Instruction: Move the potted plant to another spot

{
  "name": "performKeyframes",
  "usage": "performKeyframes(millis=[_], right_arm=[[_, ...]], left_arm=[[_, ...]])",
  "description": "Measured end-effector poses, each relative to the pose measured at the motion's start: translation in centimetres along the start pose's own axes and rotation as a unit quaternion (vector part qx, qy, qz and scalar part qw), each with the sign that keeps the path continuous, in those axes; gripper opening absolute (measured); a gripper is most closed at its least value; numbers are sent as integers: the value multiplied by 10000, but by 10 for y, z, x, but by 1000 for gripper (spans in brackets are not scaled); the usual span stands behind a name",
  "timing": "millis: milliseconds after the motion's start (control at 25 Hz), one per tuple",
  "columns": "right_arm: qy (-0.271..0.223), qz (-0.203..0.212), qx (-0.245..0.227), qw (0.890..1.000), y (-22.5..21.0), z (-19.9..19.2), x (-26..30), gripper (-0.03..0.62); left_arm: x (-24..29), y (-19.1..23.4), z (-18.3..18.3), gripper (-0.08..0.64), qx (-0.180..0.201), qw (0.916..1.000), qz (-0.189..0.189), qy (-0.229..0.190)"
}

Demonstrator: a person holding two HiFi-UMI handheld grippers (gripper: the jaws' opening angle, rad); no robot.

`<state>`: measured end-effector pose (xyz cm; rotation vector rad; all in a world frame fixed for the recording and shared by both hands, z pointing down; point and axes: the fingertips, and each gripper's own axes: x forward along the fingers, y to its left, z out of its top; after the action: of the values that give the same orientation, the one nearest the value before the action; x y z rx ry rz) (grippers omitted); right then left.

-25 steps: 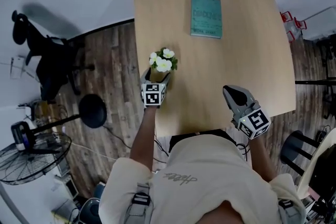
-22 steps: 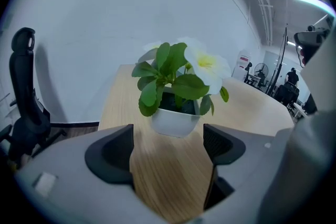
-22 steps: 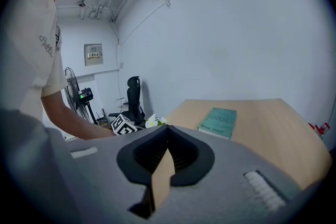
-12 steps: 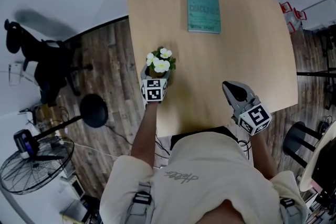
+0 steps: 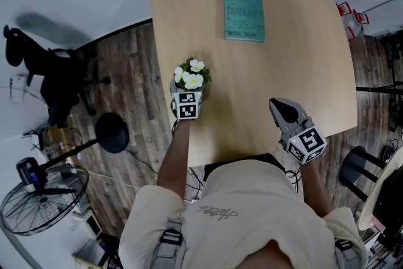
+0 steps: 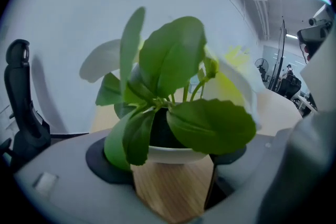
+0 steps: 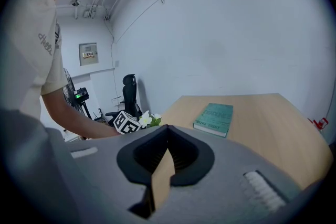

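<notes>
The potted plant point(image 5: 191, 77), white flowers and green leaves in a wood-look pot, stands near the left edge of the wooden table point(image 5: 296, 53). My left gripper point(image 5: 187, 92) is shut on the potted plant; in the left gripper view the pot point(image 6: 170, 186) fills the space between both jaws and the leaves point(image 6: 173, 60) block most of the view. My right gripper point(image 5: 282, 111) hovers over the table's near right part, shut with nothing in it. From the right gripper view the plant point(image 7: 149, 119) shows small at left, and that gripper point(image 7: 167, 140) has its jaws closed together.
A teal book point(image 5: 244, 14) lies on the table's far middle. Left of the table are an office chair point(image 5: 53, 75), a round stool point(image 5: 111, 133) and a fan point(image 5: 41, 198) on wooden floor. A dark stool point(image 5: 356, 176) stands at right.
The left gripper with the plant has stayed at nearly the same spot on the table's left edge. The right gripper has barely moved.
</notes>
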<state>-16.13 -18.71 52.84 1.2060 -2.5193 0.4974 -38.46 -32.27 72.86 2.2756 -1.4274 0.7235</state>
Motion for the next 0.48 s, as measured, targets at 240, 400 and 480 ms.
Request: performKeyframes(millis=[240,400,480], right_arm=[[1,-45,48,10000,-5,-3,-2,2],[-16,-43,65,10000,-6,-5,-4,2],[-27,-35,71,10000,-6,-5,-6,2]], left_arm=[[6,1,8,357,49,9999,121,1],[5,2,7,354,48,9998,164,49],[2,1,7,354,50,9998,170,69]])
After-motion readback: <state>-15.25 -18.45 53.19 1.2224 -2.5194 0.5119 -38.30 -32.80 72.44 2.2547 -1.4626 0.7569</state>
